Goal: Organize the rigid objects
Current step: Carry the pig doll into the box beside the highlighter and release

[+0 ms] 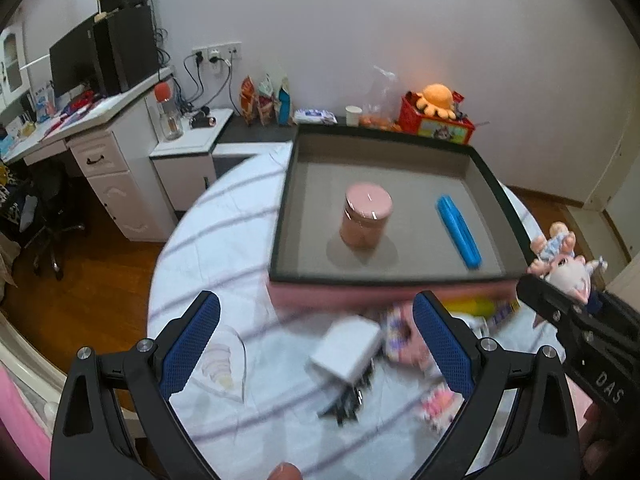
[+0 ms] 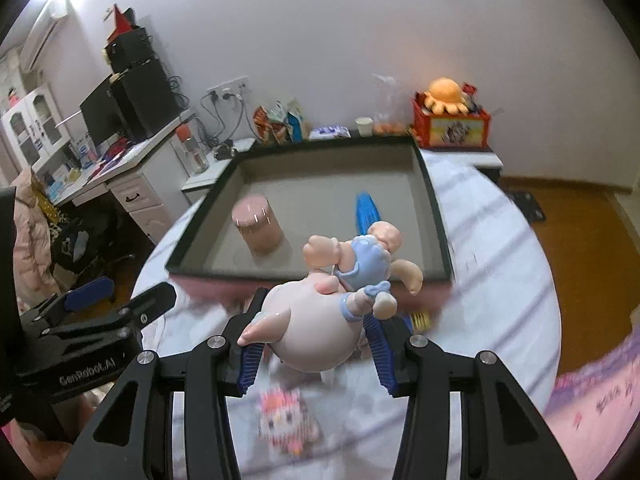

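Note:
A black-rimmed grey tray (image 1: 400, 274) (image 2: 428, 184) sits on a striped round table and holds a pink round jar (image 1: 366, 216) (image 2: 258, 224) and a blue case (image 1: 458, 230) (image 2: 366, 210). My right gripper (image 2: 316, 322) is shut on a pink doll in a blue dress (image 2: 320, 320) (image 1: 564, 264), held above the table just before the tray's near edge. My left gripper (image 1: 316, 320) is open and empty over a white charger block (image 1: 346, 348) with a black cable (image 1: 344, 402).
Small pink toys and packets (image 1: 404, 340) (image 2: 280, 420) lie on the table near the grippers. Behind the tray stand a red box with an orange plush (image 1: 436, 116), a paper cup (image 1: 353, 115) and snack bags (image 1: 264, 100). A desk (image 1: 92, 136) stands at the left.

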Demonstrator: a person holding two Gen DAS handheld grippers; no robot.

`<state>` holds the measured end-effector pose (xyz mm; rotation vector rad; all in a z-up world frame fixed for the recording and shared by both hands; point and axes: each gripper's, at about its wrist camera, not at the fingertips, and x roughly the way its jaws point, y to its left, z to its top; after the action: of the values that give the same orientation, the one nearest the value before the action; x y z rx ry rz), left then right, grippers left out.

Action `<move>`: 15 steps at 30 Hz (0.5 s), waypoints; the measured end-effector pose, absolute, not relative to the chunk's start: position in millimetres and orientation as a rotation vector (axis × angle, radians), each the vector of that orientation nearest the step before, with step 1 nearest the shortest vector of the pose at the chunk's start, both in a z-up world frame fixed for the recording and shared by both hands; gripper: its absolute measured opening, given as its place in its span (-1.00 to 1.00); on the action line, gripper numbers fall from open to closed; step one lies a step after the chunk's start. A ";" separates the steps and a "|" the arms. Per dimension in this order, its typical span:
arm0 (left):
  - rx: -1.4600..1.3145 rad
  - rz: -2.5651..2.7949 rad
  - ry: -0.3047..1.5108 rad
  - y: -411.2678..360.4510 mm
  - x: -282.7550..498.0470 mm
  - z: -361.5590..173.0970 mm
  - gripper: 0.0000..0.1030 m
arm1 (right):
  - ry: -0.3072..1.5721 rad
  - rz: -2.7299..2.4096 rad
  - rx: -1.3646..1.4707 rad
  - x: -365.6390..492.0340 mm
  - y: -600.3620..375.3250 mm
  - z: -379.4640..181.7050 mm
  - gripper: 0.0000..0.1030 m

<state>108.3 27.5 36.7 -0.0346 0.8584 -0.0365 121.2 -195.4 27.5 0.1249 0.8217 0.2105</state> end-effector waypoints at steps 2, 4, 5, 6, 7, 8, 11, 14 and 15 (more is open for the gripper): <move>-0.039 -0.025 0.857 31.5 122.8 37.6 0.91 | 0.816 0.226 0.105 138.3 -189.4 30.7 -0.08; -0.042 -0.015 0.857 34.7 138.1 36.6 0.91 | 0.826 0.238 0.083 163.4 -182.2 29.0 -0.08; -0.043 -0.010 0.859 36.0 145.8 35.1 0.91 | 0.833 0.242 0.081 170.8 -180.5 26.6 -0.08; -0.042 -0.007 0.864 37.0 153.5 33.1 0.91 | 0.843 0.242 0.082 181.5 -178.8 22.2 -0.08; -0.040 -0.003 0.870 37.7 161.5 30.3 0.91 | 0.859 0.246 0.079 193.8 -176.9 16.7 -0.08; -0.039 -0.001 0.875 38.5 169.0 27.3 0.91 | 0.876 0.249 0.076 205.3 -175.4 10.4 -0.08; -0.036 0.005 0.886 38.8 185.6 19.9 0.91 | 0.923 0.259 0.081 227.1 -172.8 -6.4 -0.08; -0.046 0.003 0.912 39.8 201.8 9.0 0.91 | 0.965 0.268 0.066 245.0 -168.9 -22.3 -0.08; -0.046 0.003 0.917 39.8 205.0 6.8 0.91 | 0.974 0.270 0.062 246.9 -167.7 -25.2 -0.08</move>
<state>205.0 39.8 6.8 -0.0462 0.9172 0.0032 246.9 -167.7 -25.2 0.0616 0.9742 0.2704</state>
